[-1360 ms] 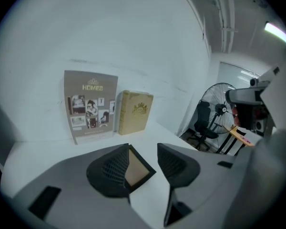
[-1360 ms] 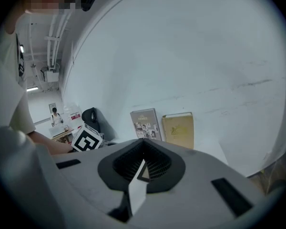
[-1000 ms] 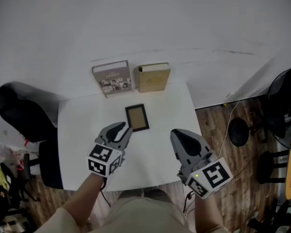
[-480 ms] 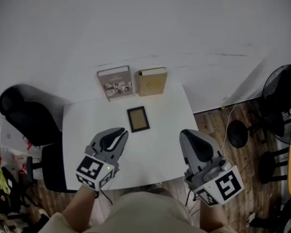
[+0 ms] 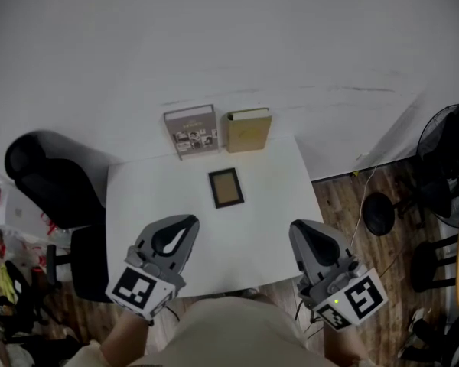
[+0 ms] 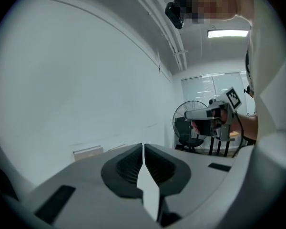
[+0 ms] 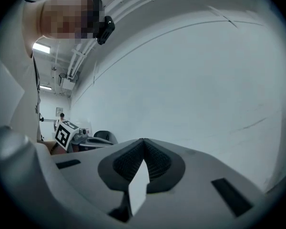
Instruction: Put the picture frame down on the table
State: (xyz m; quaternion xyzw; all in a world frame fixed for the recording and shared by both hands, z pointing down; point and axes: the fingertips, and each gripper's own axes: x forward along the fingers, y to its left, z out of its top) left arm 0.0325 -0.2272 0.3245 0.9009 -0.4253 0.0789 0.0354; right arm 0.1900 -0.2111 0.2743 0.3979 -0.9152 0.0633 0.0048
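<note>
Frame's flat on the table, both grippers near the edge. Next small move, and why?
Probably none, just park: the frame lies flat on the table, clear of both grippers, and the left gripper and right gripper are shut on nothing. The task looks done.

At centre, the picture frame (image 5: 226,187) is dark-rimmed, seemingly brown within; the table (image 5: 138,197) is white; the book (image 5: 249,129) above is tan.

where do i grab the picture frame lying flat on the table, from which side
Probably pinch the picture frame across its two long edges, the narrower span, mid-length, coming straight down from above. It lies flat on the table, so only its thin rim is exposed. A grey book and a tan book stand behind it, so avoid the far side.
</note>
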